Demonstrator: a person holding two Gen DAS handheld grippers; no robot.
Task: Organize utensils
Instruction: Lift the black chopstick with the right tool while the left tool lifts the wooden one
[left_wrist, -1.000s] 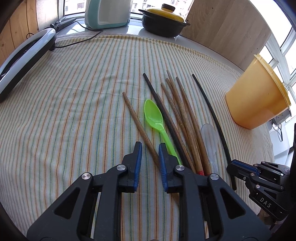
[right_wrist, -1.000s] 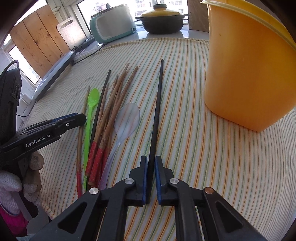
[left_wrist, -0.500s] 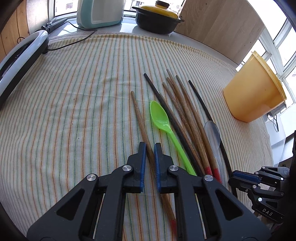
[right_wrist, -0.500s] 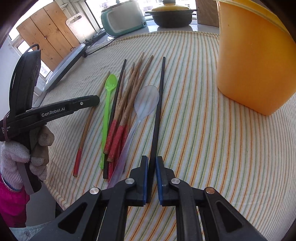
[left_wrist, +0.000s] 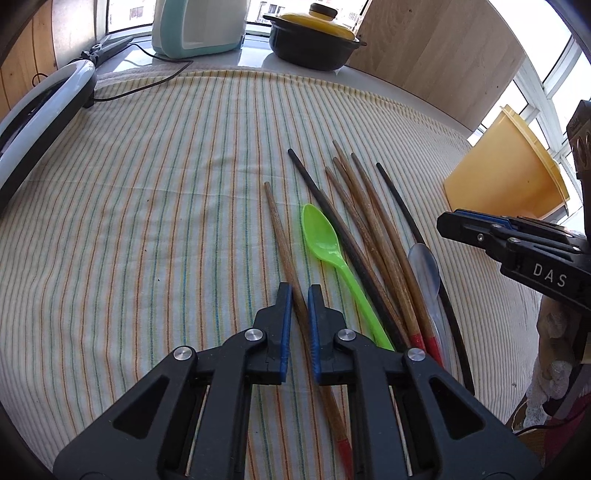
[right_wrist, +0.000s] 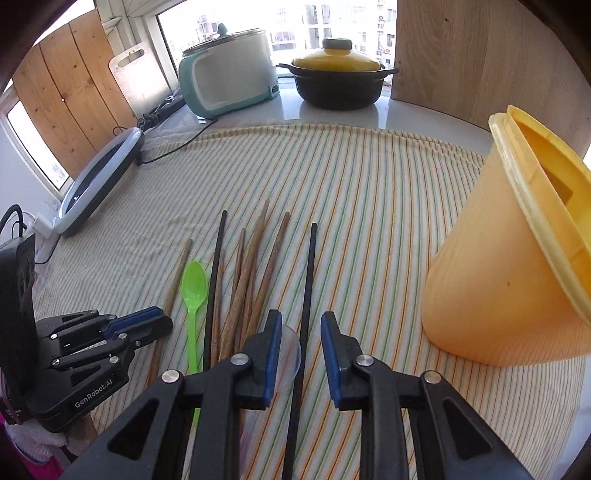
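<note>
My left gripper (left_wrist: 299, 295) is shut on a brown wooden chopstick (left_wrist: 280, 229) with a red end, the leftmost of the row on the striped cloth (left_wrist: 147, 221). To its right lie a green spoon (left_wrist: 321, 236), a black chopstick (left_wrist: 332, 210), several brown chopsticks (left_wrist: 373, 225), a clear spoon (left_wrist: 424, 262) and a second black chopstick (left_wrist: 406, 218). In the right wrist view that second black chopstick (right_wrist: 308, 280) lies on the cloth between the jaws of my right gripper (right_wrist: 301, 321). Those jaws are opening and their pads stand clear of it.
A yellow tub (right_wrist: 509, 280) stands on the cloth to the right of the utensils. At the back are a teal rice cooker (right_wrist: 229, 74) and a black pot with a yellow lid (right_wrist: 338, 79). A flat grey appliance (right_wrist: 99, 181) with its cord lies at the left edge.
My left gripper moved over the leftmost wooden chopstick and shut on it. My right gripper, earlier shut on the black chopstick, has let it go and drawn back from it.
</note>
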